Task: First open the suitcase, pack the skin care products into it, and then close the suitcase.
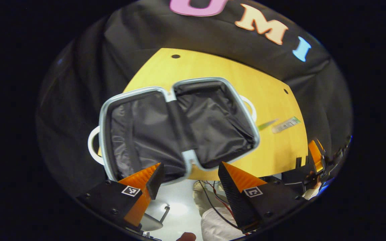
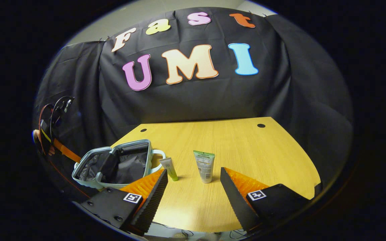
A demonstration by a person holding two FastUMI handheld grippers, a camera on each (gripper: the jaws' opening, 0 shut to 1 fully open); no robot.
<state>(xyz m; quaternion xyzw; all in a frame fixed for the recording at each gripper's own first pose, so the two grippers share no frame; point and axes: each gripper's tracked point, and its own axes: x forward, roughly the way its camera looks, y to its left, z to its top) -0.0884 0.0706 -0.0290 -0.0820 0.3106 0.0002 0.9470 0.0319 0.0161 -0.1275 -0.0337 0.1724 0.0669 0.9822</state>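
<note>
The suitcase [image 1: 179, 127] lies open flat on the yellow table, both halves lined in black with a pale rim and white handles; in the right gripper view the suitcase [image 2: 112, 165] is at the table's left. It holds nothing. My left gripper [image 1: 191, 164] hovers open above its near edge. Two skin care tubes stand on their caps to the right of the case: a small green tube [image 2: 169, 167] and a larger pale tube [image 2: 204, 165]. From above, the small tube [image 1: 268, 124] and large tube [image 1: 286, 124] look streaked. My right gripper [image 2: 193, 171] is open, just short of the tubes.
The table [image 2: 233, 140] has two small cable holes [image 2: 261, 126] near its far edge, against the black cloth wall. Below its near edge I see pale floor, cables and a person's light-clad leg [image 1: 213, 221]. The suitcase's left handle [image 1: 92, 144] overhangs the table's side.
</note>
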